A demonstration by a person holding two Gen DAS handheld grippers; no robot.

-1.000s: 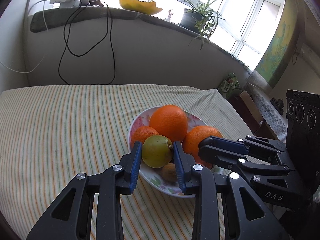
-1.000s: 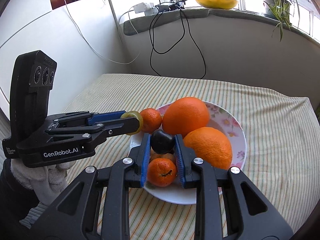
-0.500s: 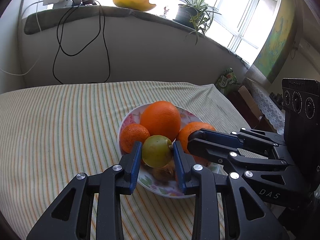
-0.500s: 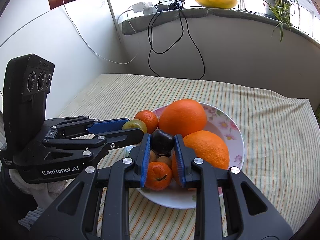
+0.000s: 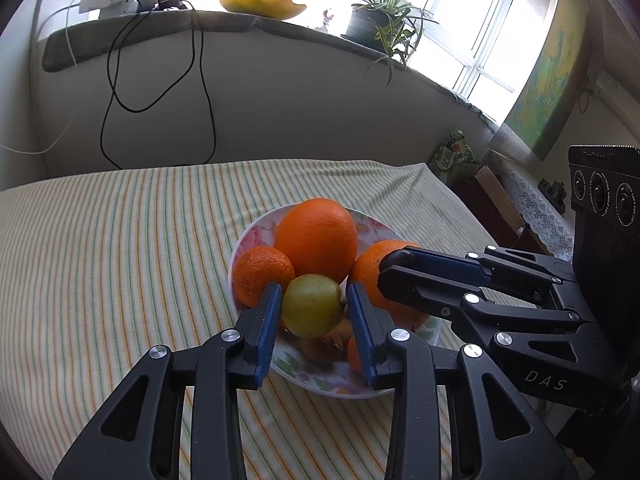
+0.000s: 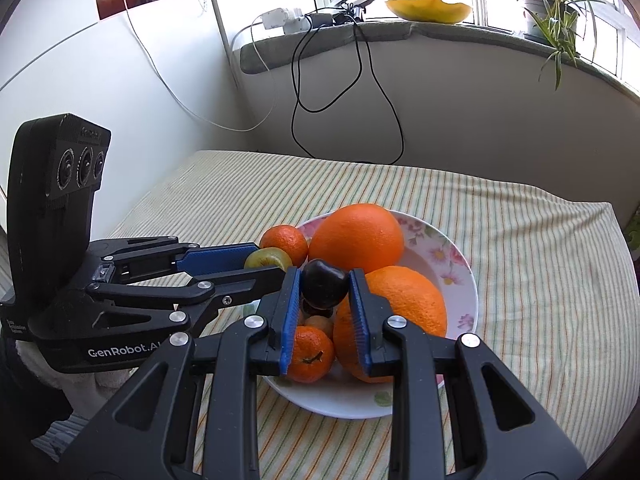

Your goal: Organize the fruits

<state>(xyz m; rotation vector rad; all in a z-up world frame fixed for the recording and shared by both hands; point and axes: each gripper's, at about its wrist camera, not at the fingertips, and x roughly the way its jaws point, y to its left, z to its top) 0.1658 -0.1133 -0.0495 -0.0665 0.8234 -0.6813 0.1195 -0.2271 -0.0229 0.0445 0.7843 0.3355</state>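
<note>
Now bowl (image 6: 460, 280) nearly full: oranges, tangerines inside. Left gripper (image 5: 314, 312) opening, jaws just off green fruit (image 5: 312, 306). Right gripper (image 6: 324, 298) clamped on plum (image 6: 323, 284), over bowl. Both left to drop.

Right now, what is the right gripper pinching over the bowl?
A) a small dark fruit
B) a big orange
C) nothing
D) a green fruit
A: in the right wrist view, the right gripper has its blue pads closed on a small dark fruit above the flowered bowl.
</note>
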